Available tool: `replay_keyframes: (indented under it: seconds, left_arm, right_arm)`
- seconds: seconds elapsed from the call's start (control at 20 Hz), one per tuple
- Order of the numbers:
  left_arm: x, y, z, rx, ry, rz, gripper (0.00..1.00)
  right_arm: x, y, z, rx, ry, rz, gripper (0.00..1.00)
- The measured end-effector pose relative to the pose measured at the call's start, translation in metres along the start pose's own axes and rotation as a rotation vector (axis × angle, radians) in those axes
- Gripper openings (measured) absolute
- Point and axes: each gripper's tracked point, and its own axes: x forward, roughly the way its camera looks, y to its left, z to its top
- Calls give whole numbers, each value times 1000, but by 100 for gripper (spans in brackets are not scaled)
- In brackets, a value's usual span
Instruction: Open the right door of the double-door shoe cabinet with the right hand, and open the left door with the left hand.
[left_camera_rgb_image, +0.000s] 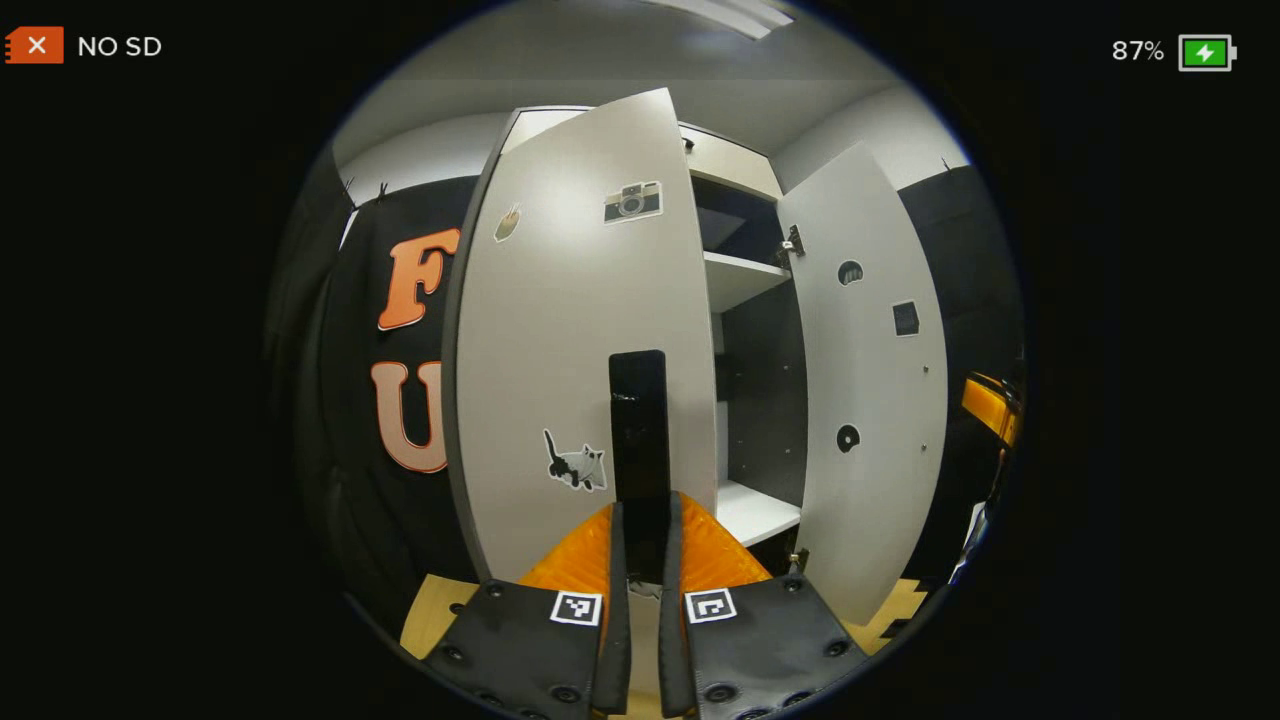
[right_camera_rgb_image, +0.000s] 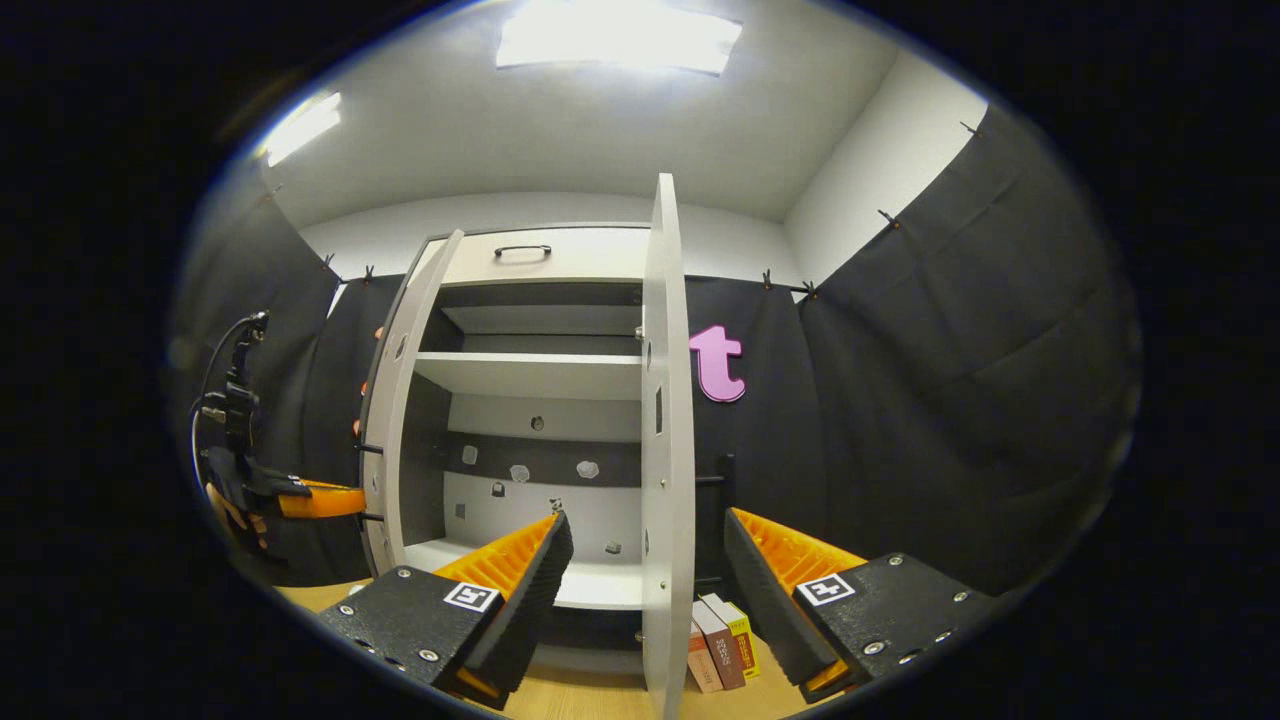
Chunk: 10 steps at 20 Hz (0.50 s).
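At six o'clock, my left gripper (left_camera_rgb_image: 640, 560) clamped the left door's handle (left_camera_rgb_image: 638, 440), while my right gripper (right_camera_rgb_image: 648, 580) stood spread around the right door (right_camera_rgb_image: 668, 420).

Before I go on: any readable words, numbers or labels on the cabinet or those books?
Three upright books beside the white shoe cabinet: spine print too small to read.
Camera sticker and cat sticker on the white left door: pictures, no words.
Black bar handle: blank.
No other text on the cabinet.
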Motion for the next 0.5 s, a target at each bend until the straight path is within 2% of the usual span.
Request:
replay_keyframes:
  seconds: [0.05,0.1,0.15,0.2,0.25,0.35,0.5]
  left_arm:
    - [-4,36,-3,70,-17,93,5]
    - [-4,79,-18,56,22,204,2]
    - [-8,81,-31,-72,50,156,2]
    - [-8,66,-30,-165,39,69,2]
    - [-10,59,-21,-147,20,39,2]
    - [-4,60,-8,-75,-31,32,3]
    - [15,20,15,-27,-65,-27,3]
  right_arm:
    - [0,4,3,8,-10,8,92]
    - [-1,11,8,18,-28,26,92]
    - [0,18,14,22,-42,42,93]
    - [0,20,18,24,-56,46,92]
    - [-1,20,22,26,-71,43,92]
    - [-3,23,25,24,-92,37,93]
    - [-3,22,23,15,-108,32,93]
